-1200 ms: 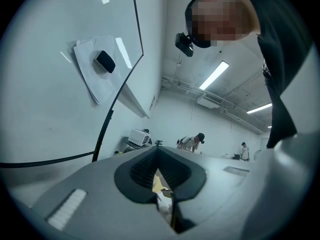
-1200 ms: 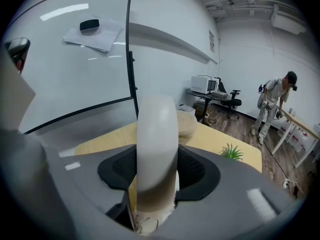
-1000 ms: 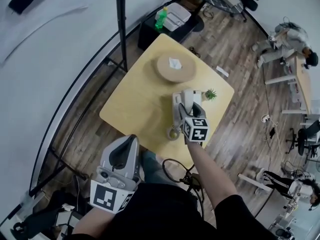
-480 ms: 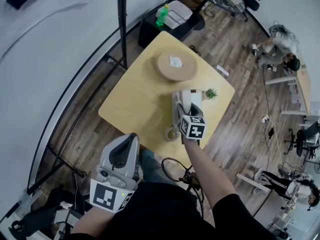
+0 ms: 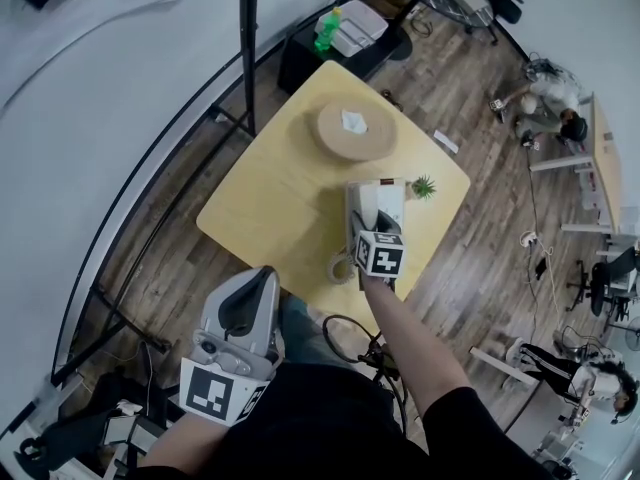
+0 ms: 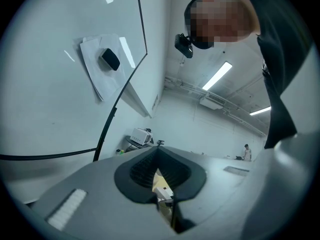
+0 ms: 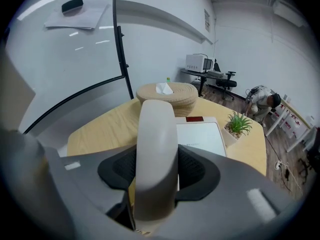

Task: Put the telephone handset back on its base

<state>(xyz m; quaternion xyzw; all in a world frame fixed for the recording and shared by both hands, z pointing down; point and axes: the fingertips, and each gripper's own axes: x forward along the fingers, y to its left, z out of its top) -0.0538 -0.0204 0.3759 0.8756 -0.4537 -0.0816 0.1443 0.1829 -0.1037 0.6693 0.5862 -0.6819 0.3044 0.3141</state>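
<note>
The pale grey telephone handset (image 7: 157,134) stands lengthwise between the jaws of my right gripper (image 7: 156,181), whose black pads press on both its sides. It hangs just above the left part of the white telephone base (image 7: 199,138), which has a small red window at its far edge. In the head view the right gripper (image 5: 368,220) is over the base (image 5: 386,194) on the yellow table (image 5: 280,198). My left gripper (image 5: 264,278) is held level near my body, off the table, its jaws together with nothing between them (image 6: 162,194).
A round woven tissue holder (image 5: 352,130) sits at the table's far side. A small potted plant (image 5: 421,187) stands right of the base, and a tape roll (image 5: 343,266) lies near the front edge. A black pole (image 5: 246,48) rises to the left of the table.
My right gripper has sunk with the handset, closer over the base. The left gripper has kept still. A person in the far background has shifted.
</note>
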